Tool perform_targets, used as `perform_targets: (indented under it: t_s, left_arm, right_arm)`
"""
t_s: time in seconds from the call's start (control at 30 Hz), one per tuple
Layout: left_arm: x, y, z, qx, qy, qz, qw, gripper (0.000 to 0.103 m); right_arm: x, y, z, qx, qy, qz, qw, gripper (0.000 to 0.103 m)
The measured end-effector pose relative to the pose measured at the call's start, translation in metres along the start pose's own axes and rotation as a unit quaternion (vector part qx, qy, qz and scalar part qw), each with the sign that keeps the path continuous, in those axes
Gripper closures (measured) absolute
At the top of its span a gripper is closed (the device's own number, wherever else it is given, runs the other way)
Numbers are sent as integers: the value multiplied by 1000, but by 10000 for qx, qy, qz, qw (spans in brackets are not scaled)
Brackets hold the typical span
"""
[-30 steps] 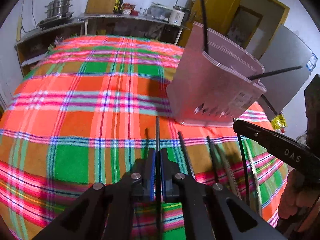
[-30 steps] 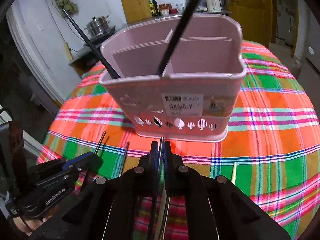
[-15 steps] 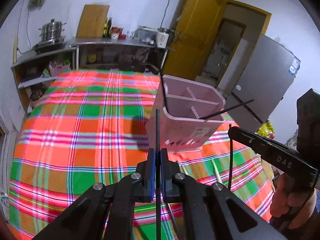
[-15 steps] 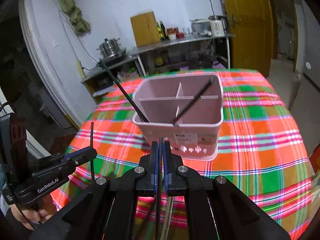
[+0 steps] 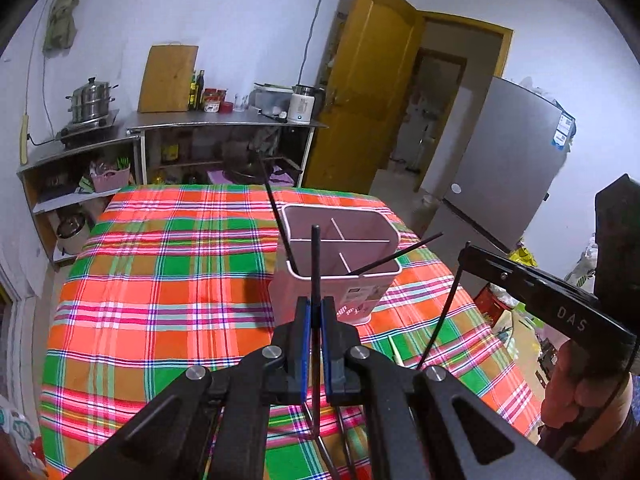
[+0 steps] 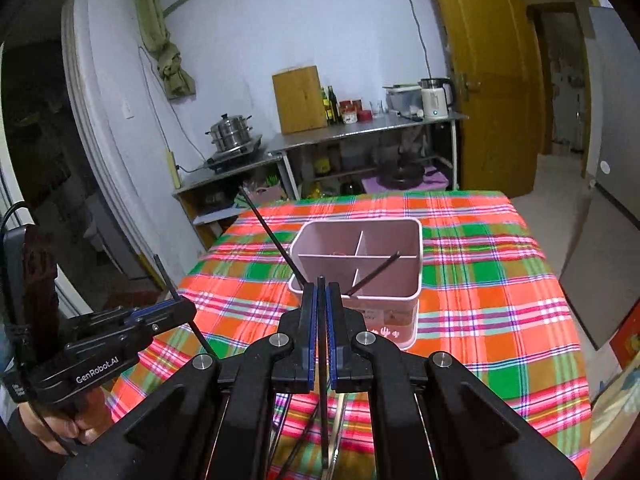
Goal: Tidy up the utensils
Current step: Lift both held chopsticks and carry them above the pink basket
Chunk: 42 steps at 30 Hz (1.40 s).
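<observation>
Left wrist view: plaid tablecloth (image 5: 168, 280), kitchen shelves (image 5: 224, 128) behind; both jaws pinch black chopsticks (image 5: 315, 256)

Dim bluish light, fisheye-warped edges

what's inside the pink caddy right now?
Two black chopsticks lean in the pink caddy: one against its left corner, one in a front compartment. The back compartments look empty. The compartment floors near the front wall are hidden.

Both grippers risen, pink basket (image 5: 340, 280) farther below
</observation>
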<state>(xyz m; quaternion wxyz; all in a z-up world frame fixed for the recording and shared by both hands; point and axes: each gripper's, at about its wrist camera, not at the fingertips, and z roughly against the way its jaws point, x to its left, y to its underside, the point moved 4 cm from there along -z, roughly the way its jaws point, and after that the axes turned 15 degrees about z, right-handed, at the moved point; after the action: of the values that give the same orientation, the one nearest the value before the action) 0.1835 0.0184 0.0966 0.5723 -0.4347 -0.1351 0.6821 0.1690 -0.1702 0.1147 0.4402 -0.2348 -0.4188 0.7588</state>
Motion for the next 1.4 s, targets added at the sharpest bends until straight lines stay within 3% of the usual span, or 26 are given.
perform_targets:
  t_s: [0.67, 1.4]
  left_arm:
    - [-28, -28, 13, -12, 110, -237, 9997, 99]
    - [-55, -140, 10, -537, 223, -98, 9983, 99]
  right_arm:
    - [0, -10, 24, -254, 86, 124, 9996, 99]
    - [-10, -94, 36, -885, 218, 298, 9954, 99]
